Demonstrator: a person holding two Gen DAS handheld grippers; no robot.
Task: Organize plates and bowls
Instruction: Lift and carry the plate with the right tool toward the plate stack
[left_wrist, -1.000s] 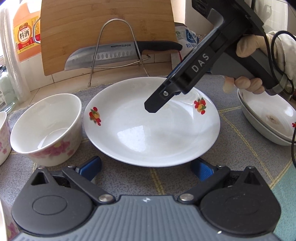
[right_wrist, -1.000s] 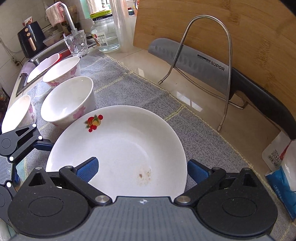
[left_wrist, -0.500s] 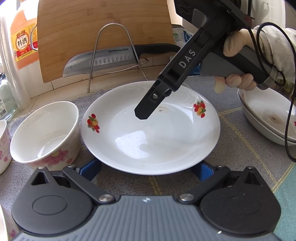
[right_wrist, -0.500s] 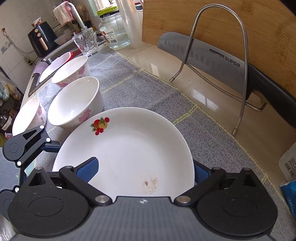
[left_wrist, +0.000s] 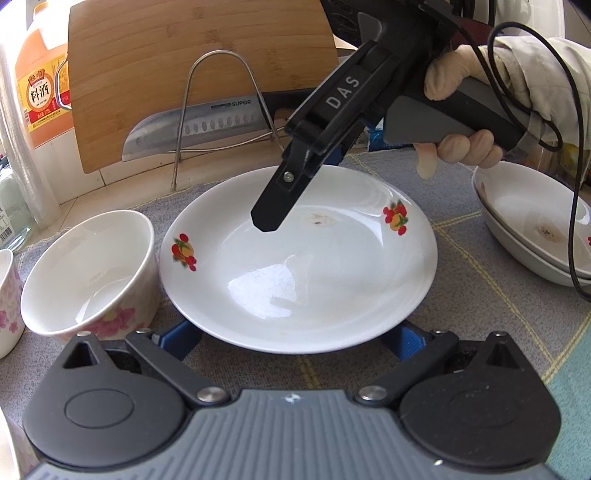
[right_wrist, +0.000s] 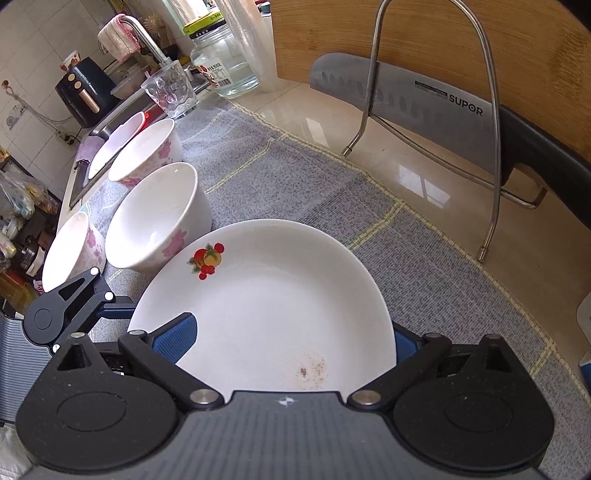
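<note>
Plate (left_wrist: 314, 266), white with two fruit prints, lies on the grey mat (left_wrist: 480, 295) in the middle of the counter. Its left rim is just beside a flowered bowl (left_wrist: 88, 273), and two more flowered bowls (right_wrist: 147, 151) stand in a row beyond that toward the sink. To the plate's right, apart from it across a strip of bare mat, sit two stacked plates (left_wrist: 532, 229). Behind the plate the mat ends at a band of polished counter, where a wire rack (left_wrist: 221, 110) holds a knife (left_wrist: 192, 127) against an upright wooden cutting board (left_wrist: 184, 66); this band and the mat strip to the right are the open room around the plate.

From the left wrist view, the left gripper (left_wrist: 295, 336) is spread wide, its blue fingers (left_wrist: 181, 338) low at the plate's near edge, one at each side of it and partly hidden beneath the rim; whether they touch the plate I cannot tell, and they hold nothing.

From the right wrist view, the right gripper (right_wrist: 288, 339) is likewise wide open at the opposite edge, near a brown smudge. Its left finger (right_wrist: 173, 339) shows over the plate's inner surface, and its right finger (right_wrist: 402, 347) sits outside the rim. Contact cannot be told. In the left wrist view its black finger hangs tilted over the plate's centre.
</note>
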